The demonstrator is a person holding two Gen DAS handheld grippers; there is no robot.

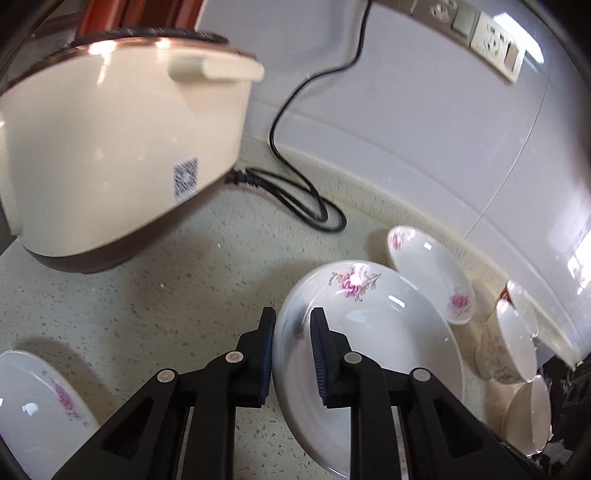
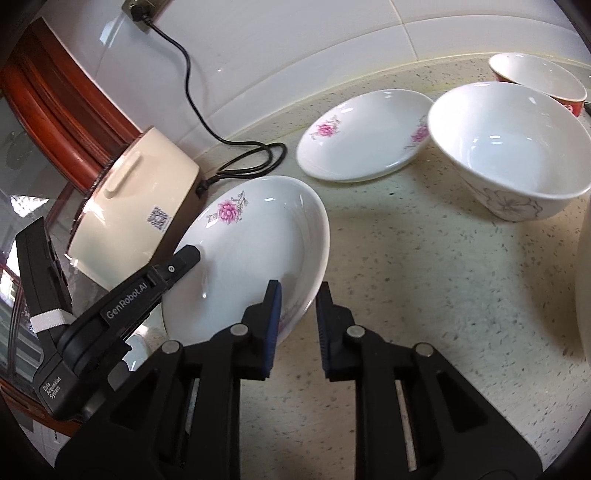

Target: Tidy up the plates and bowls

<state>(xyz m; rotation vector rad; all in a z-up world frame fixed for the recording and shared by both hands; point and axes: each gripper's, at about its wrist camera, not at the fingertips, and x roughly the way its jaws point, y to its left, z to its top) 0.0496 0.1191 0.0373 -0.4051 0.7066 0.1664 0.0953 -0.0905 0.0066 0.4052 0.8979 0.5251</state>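
While both grippers tilt down, left gripper (image 1: 291,334) (fingers closed) and right gripper (image 2: 297,310) pinch flowered plate (image 2: 251,254)

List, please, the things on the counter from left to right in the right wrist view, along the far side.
Cream cooker → coiled black cord → flat flowered plate → white bowl with grey flower → red-sided cup.

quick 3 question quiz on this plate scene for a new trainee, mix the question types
1. True or false: the left gripper and the right gripper both clamp the same flowered plate.
2. The black cord runs up to: A) a wall socket B) a bowl C) a drawer.
3. What colour are the flowers on the small plate lying on the counter?

Key: 1 true; 2 A; 3 pink.
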